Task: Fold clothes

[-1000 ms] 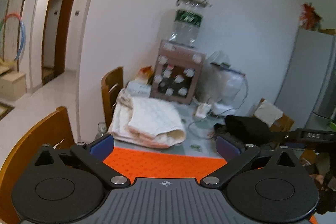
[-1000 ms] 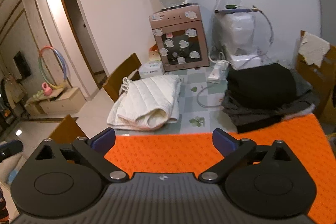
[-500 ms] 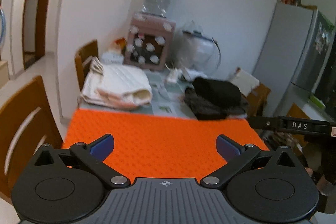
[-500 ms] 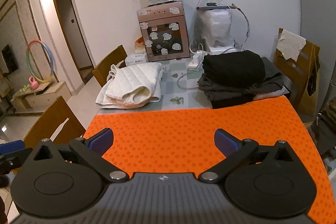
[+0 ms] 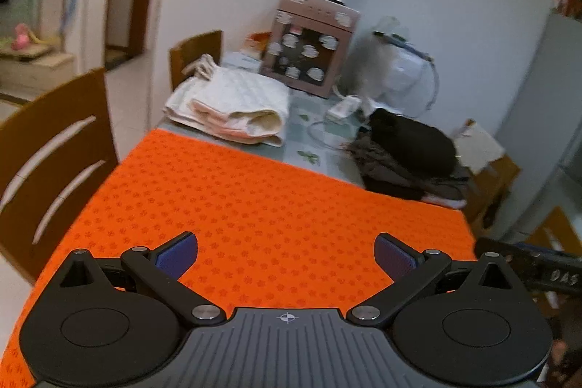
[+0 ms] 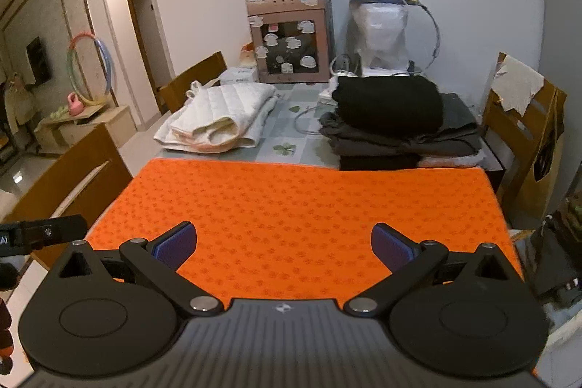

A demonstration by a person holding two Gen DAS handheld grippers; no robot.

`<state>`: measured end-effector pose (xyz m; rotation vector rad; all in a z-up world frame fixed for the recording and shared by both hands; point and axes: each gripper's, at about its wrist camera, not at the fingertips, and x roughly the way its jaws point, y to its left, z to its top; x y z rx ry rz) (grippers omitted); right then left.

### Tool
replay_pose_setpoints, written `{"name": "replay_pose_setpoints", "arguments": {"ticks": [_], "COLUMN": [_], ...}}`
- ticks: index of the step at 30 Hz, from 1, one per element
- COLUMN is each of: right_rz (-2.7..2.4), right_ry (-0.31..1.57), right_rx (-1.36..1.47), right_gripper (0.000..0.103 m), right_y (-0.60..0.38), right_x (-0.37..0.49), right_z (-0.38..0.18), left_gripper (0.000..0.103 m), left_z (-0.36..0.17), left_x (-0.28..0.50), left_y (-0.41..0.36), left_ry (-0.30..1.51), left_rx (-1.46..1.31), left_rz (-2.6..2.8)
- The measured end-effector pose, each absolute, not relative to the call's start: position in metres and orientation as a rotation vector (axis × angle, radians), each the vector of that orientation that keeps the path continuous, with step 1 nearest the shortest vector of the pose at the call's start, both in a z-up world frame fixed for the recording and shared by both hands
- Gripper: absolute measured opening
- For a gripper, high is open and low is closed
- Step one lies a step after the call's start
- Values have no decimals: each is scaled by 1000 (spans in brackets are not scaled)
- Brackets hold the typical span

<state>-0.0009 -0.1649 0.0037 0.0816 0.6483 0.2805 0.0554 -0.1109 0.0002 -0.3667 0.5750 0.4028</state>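
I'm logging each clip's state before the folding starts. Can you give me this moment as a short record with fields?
work surface: orange mat, nothing lying on it
left gripper: open, empty, over the mat
right gripper: open, empty, over the mat
folded pile: dark clothes, stacked beyond the mat on the right
other fabric: white quilted pad, folded, beyond the mat on the left
behind: water dispenser against the wall
garment in work: none in view
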Motion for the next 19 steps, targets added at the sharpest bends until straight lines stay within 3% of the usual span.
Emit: {"name": "replay_pose_setpoints", "arguments": {"ticks": [19], "right_rz": [265], "right_ry": [700], "right_rx": [120], "right_gripper": [103], "right_y": [-197], "right_x": [7], "right_z": [-19], "left_gripper": [103], "left_z": [-9], "left_x": [87], "left_y": [-162], "left_ry": [712], "left_rx": [-270], "left_rz": [359]}}
